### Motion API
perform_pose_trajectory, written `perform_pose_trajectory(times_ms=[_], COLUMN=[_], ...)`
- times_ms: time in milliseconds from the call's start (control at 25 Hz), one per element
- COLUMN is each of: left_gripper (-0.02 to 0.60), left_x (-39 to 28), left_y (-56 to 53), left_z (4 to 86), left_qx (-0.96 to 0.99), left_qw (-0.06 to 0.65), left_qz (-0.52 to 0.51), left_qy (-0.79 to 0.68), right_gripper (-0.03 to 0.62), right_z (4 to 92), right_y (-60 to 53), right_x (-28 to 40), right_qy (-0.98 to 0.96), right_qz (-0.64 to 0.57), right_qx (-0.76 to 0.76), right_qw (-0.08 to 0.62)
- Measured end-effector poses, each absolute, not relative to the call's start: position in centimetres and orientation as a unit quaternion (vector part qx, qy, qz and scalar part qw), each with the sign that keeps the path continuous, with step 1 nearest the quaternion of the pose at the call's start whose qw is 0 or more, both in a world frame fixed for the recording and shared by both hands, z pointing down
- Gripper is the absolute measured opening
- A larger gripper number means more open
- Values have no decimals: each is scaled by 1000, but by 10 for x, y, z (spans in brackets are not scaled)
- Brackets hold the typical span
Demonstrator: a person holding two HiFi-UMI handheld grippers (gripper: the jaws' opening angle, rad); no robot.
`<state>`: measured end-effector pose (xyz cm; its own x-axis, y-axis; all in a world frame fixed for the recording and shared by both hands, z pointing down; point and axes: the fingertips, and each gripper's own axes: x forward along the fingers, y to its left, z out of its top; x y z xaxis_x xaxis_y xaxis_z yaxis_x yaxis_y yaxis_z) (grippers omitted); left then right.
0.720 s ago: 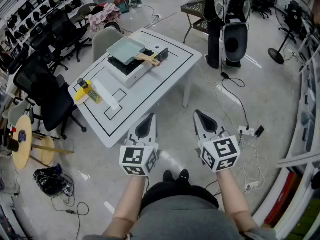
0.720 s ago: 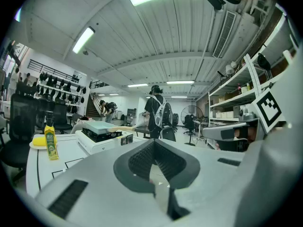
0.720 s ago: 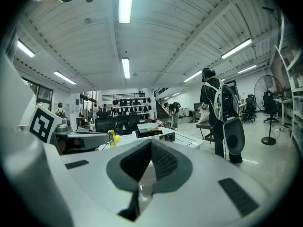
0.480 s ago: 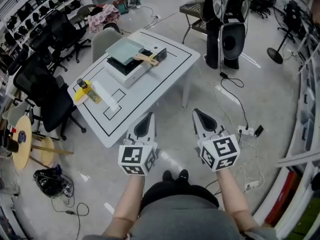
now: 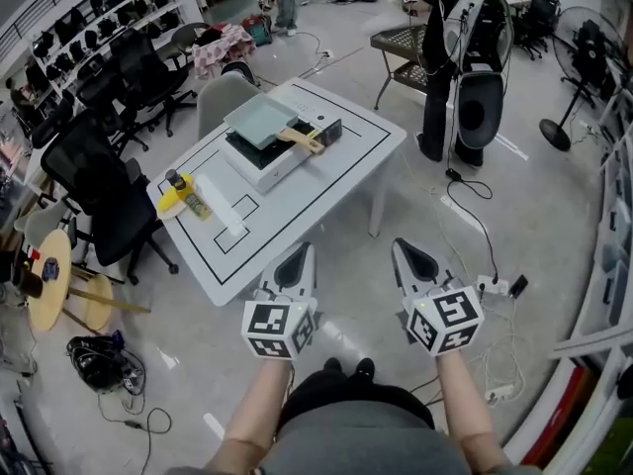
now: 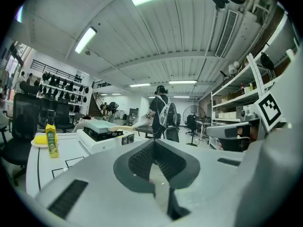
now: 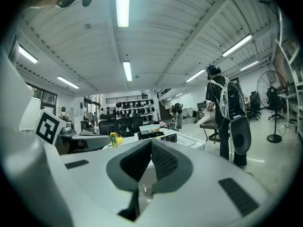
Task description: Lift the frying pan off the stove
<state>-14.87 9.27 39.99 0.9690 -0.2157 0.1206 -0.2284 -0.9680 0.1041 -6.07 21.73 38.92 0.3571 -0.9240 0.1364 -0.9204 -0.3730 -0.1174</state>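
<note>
On the white table (image 5: pixel 326 171) stands a white stove (image 5: pixel 265 156). A square pale-green frying pan (image 5: pixel 259 119) rests on it, its wooden handle (image 5: pixel 302 139) pointing right. My left gripper (image 5: pixel 299 256) and right gripper (image 5: pixel 406 251) hang side by side in front of the table's near edge, well short of the stove. Both are shut with nothing between the jaws. The left gripper view looks past its shut left gripper (image 6: pixel 154 144) to the stove (image 6: pixel 106 140) and pan (image 6: pixel 102 126). The pan (image 7: pixel 150 128) appears small and far beyond the shut right gripper (image 7: pixel 150 144).
An oil bottle (image 5: pixel 183 190) beside a yellow thing stands at the table's left end. Black office chairs (image 5: pixel 94 181) and a grey chair (image 5: pixel 224 93) flank the table. A person with a backpack (image 5: pixel 465 57), a fan (image 5: pixel 582 43), floor cables (image 5: pixel 490 265) and a round wooden stool (image 5: pixel 45 280) surround it.
The head view has shifted, so the table and stove sit slightly lower and to the right. Both grippers stay shut, side by side, a little lower in view.
</note>
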Motion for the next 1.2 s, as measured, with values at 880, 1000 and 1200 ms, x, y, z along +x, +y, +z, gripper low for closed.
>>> perform_pose_trajectory(times_ms=[880,1000,1200], left_gripper=[20,55,105], left_x=[-149,-145,-136], left_y=[82,78,64], left_z=[393,394,398], left_qx=[984,984,983], left_qw=[38,40,47], left_qz=[64,67,70], left_qy=[-162,-163,-165], right_gripper=[85,108,145], right_z=[386,389,398], right_y=[219,215,200], right_x=[-36,-32,-23], right_qy=[589,593,600], right_qz=[-97,-106,-122], right_qx=[-802,-798,-790], right_qw=[26,30,38])
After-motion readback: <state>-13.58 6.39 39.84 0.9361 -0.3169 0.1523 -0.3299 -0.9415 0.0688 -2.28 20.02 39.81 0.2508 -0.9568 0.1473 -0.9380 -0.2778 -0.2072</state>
